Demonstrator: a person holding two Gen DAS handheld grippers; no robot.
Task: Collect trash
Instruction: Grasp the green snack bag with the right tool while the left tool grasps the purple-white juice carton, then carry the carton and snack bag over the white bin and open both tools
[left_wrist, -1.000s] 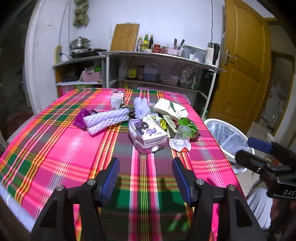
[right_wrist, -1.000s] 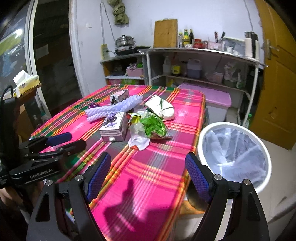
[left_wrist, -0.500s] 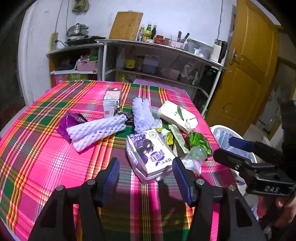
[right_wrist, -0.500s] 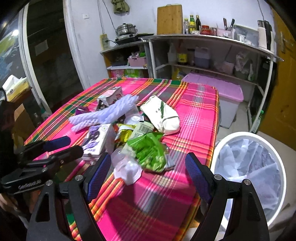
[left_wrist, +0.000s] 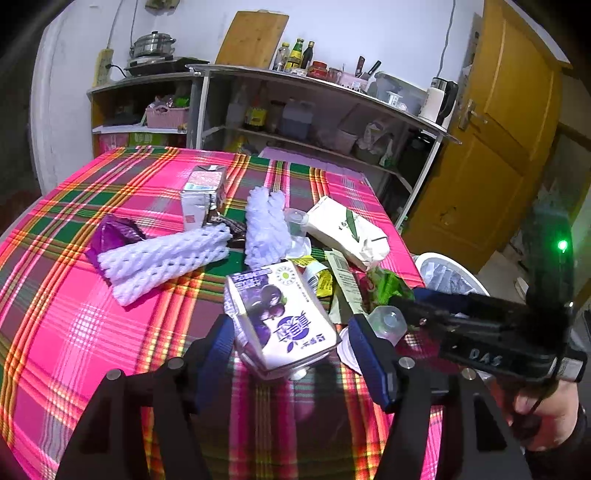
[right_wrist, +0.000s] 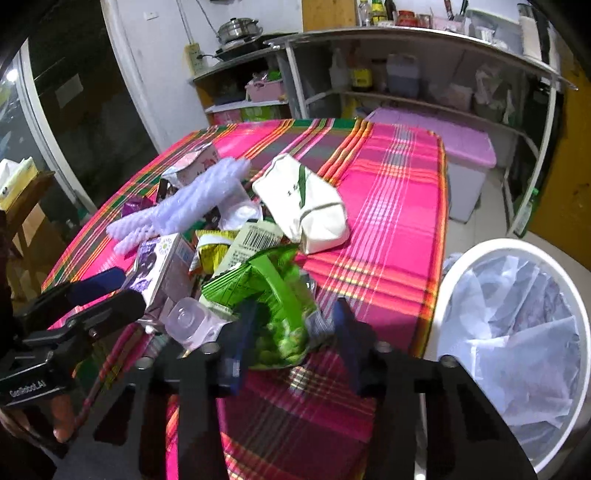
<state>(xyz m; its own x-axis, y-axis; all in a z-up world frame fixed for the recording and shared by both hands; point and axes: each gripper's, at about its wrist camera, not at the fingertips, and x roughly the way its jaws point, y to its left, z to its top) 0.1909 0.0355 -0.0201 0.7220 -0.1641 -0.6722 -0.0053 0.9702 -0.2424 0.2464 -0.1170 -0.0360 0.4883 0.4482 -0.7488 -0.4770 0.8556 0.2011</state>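
Two hand-held grippers at the trash pile on the surface (left_wrist: 74, 325)

Left hand-held gripper (left_wrist: 291, 343) opening wide around the juice carton (left_wrist: 280, 314); right hand-held gripper (right_wrist: 291, 332) closing around the green snack bag (right_wrist: 273, 295), beside the bin (right_wrist: 517, 332).

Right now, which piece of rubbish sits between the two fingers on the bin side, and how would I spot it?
Start at the white round bin lined with a plastic bag beside the pink plaid tablecloth. On the cloth's corner nearest it, the right gripper is closing around a crumpled bright green snack bag. It is the only vivid green wrapper, printed with green peas, beside a clear plastic cup.
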